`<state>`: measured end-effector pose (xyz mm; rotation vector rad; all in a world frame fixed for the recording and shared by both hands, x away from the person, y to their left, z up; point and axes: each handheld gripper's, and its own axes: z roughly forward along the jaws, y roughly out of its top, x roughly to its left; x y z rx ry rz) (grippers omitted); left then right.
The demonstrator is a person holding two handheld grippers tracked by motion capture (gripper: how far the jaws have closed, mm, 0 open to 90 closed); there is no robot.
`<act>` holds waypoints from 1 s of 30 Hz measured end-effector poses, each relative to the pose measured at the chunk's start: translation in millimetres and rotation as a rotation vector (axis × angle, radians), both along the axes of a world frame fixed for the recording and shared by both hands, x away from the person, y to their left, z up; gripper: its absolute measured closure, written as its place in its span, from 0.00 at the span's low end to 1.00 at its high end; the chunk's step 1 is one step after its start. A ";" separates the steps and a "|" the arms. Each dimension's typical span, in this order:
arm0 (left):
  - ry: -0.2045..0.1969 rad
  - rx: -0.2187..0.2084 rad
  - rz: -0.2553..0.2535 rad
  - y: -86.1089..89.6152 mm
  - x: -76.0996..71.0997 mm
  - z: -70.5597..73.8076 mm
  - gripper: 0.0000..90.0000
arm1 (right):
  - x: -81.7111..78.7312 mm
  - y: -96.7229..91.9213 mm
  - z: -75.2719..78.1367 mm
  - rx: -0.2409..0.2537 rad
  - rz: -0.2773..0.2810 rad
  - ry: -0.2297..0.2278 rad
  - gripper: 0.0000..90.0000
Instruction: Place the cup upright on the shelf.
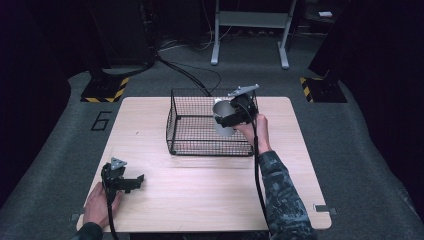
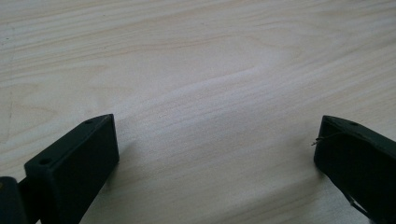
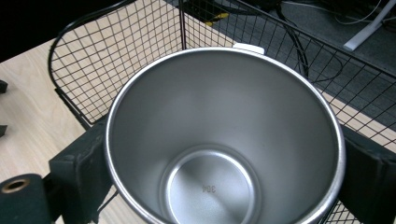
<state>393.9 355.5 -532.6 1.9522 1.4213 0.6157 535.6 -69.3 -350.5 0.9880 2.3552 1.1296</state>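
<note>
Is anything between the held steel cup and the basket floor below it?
Nothing visible. The right gripper holds the steel cup over the wire basket, whose floor looks bare; the cup's own inside is empty.

One wire basket (image 1: 200, 135) stands on the one wooden surface (image 1: 210, 190). One steel cup (image 1: 223, 120) is above it, its inside stamped "304" (read in the right gripper view). Two grippers are counted: the left gripper (image 1: 134, 181) and the right gripper (image 1: 231, 116), each with two black fingers (image 2: 74, 163). Two hands are visible, the left hand (image 1: 100, 206) and the right hand (image 1: 256, 131). On the floor beyond lie two yellow-and-black striped plates (image 1: 106, 90).
</note>
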 end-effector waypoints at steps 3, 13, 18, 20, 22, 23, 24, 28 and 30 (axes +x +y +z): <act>0.001 0.000 0.000 0.0 0.0 0.1 0.00 | 5.7 1.2 -3.5 0.003 -0.004 0.007 0.07; 0.001 0.001 0.000 0.0 0.0 0.1 0.00 | 21.9 6.4 -12.4 0.000 -0.016 0.043 0.07; 0.001 0.001 0.000 0.0 0.0 0.1 0.00 | 29.7 9.2 -19.5 -0.003 -0.018 0.058 0.07; 0.001 0.001 0.000 0.0 0.0 0.1 0.00 | 33.3 9.7 -23.1 -0.005 -0.017 0.066 0.07; 0.001 0.000 0.000 0.0 0.0 0.1 0.00 | 36.5 10.1 -26.0 -0.010 -0.015 0.068 0.07; 0.001 0.000 0.000 0.0 0.0 0.0 0.00 | 36.7 10.8 -26.8 -0.011 -0.029 0.090 0.07; 0.001 0.000 0.000 0.0 0.0 0.1 0.00 | 38.4 11.1 -28.7 -0.011 -0.029 0.089 0.07; 0.001 0.000 -0.001 0.0 0.0 0.0 0.00 | 44.4 12.3 -34.7 -0.014 -0.032 0.113 0.07; 0.001 0.001 -0.001 0.1 0.0 0.1 0.00 | 47.5 13.2 -37.4 -0.023 -0.035 0.117 0.07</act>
